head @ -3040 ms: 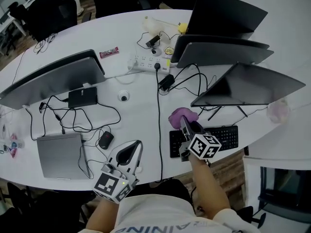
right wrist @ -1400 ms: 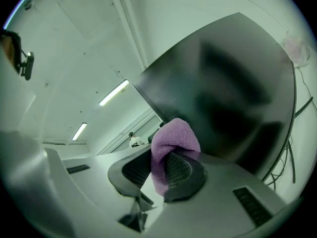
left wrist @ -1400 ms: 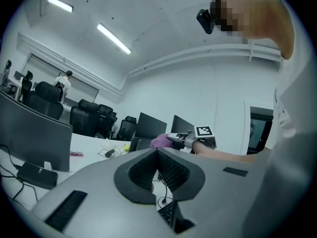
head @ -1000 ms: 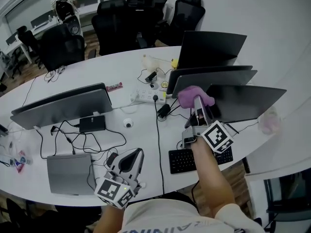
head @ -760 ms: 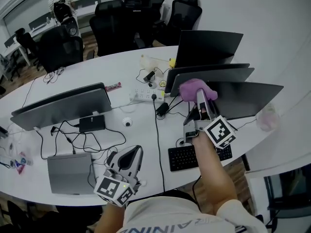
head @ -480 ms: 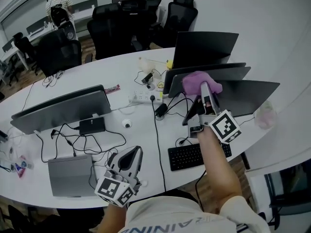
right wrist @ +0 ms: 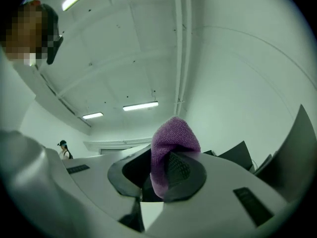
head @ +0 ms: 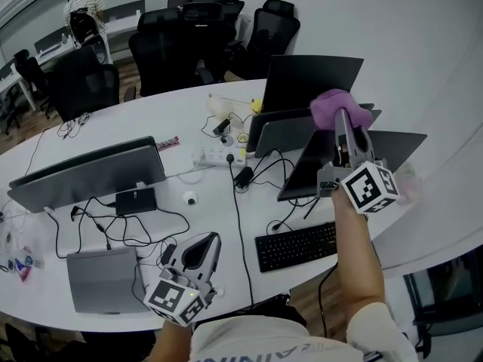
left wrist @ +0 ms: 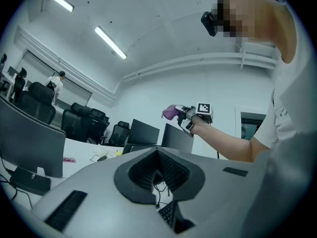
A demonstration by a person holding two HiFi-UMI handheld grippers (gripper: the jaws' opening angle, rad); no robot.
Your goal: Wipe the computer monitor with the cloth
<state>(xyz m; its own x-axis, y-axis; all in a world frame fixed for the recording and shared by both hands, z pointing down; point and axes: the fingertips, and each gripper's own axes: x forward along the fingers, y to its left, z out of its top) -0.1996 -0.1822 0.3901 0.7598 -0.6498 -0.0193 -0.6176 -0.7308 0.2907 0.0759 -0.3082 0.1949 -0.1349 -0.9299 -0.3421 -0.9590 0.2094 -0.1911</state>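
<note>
Resting low by the near edge of the table (head: 151,111), the left gripper (head: 198,247) has its jaws closed together on nothing and plays no part. Further right, past the keyboard (head: 296,246), the monitor (head: 302,173) stands tilted back, with no contact on its screen. The right gripper (head: 341,123) hangs above its top edge, jaws clamped on the purple cloth (head: 332,104), which bulges beyond the tips and seems clear of the glass. The cloth is in hand; by my reading, all the wiping remains.
</note>
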